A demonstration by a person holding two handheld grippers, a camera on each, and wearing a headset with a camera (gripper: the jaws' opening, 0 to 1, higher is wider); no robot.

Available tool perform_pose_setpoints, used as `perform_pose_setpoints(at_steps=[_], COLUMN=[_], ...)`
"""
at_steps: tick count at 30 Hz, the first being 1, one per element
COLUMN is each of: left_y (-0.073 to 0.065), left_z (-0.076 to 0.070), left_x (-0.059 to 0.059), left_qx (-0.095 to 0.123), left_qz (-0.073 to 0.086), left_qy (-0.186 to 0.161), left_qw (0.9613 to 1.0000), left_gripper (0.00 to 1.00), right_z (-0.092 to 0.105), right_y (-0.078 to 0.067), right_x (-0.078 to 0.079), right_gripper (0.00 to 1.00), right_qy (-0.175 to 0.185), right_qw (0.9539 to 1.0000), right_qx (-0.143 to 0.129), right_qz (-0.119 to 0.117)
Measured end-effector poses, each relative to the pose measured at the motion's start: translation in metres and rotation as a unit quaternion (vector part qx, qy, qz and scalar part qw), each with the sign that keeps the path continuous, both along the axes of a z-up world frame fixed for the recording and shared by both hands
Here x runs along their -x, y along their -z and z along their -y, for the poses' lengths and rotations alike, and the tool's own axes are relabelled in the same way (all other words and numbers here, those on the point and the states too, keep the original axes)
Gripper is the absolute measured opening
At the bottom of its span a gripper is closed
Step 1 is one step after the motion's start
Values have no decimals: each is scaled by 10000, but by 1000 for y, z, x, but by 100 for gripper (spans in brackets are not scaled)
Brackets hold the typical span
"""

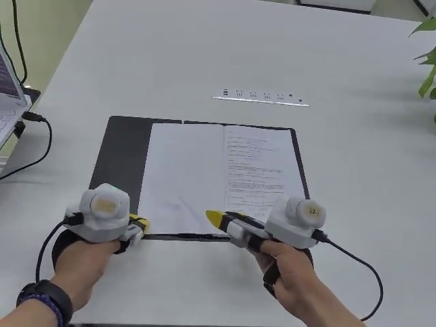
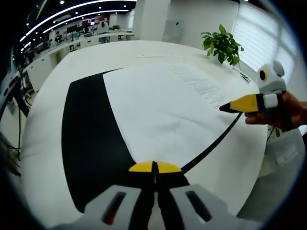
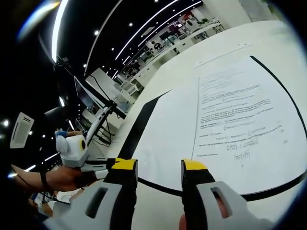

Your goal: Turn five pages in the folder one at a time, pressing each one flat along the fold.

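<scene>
- White desk [image 1: 354, 150] carries a black folder [image 1: 121, 160], open flat.
- Blank page [image 1: 180, 174] left, printed page [image 1: 262, 170] right.
- Left gripper [image 2: 154, 167]: jaws closed at folder's front edge; right gripper [image 3: 159, 165]: jaws apart, empty.

The folder [image 1: 122, 163] lies open on the table [image 1: 204, 54], ahead of both grippers. The left gripper [image 1: 139, 226] sits at its near edge on the left leaf, and the right gripper [image 1: 216, 219] at the near edge by the fold. The printed page [image 1: 262, 170] lies ahead of the right gripper. A laptop [image 1: 5, 102] lies far to the left gripper's left.
</scene>
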State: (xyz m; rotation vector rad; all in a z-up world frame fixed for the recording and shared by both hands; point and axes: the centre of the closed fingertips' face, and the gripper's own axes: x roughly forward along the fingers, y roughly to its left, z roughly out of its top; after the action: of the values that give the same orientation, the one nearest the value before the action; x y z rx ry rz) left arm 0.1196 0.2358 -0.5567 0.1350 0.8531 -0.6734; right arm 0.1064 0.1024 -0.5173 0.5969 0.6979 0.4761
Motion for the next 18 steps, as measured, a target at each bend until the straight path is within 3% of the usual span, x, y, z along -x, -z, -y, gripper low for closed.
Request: perform_pose_setpoints(at_steps=[3, 7, 18], left_y=[0, 1, 3], left_z=[-1, -1, -2], left_x=[-3, -3, -5], left_qx=[-231, -333, -216], left_qz=[196, 238, 167], left_qy=[139, 97, -58], left_qw=[9994, 9991, 9996], left_gripper=[0, 0, 0], right_z=[2, 5, 14], right_y=[0, -1, 11], right_x=[-5, -17, -60], right_gripper=[29, 24, 5], right_qy=[26, 145, 331], right_qw=[10000, 9999, 9994], right_qx=[61, 30, 87], right_qz=[28, 68, 62])
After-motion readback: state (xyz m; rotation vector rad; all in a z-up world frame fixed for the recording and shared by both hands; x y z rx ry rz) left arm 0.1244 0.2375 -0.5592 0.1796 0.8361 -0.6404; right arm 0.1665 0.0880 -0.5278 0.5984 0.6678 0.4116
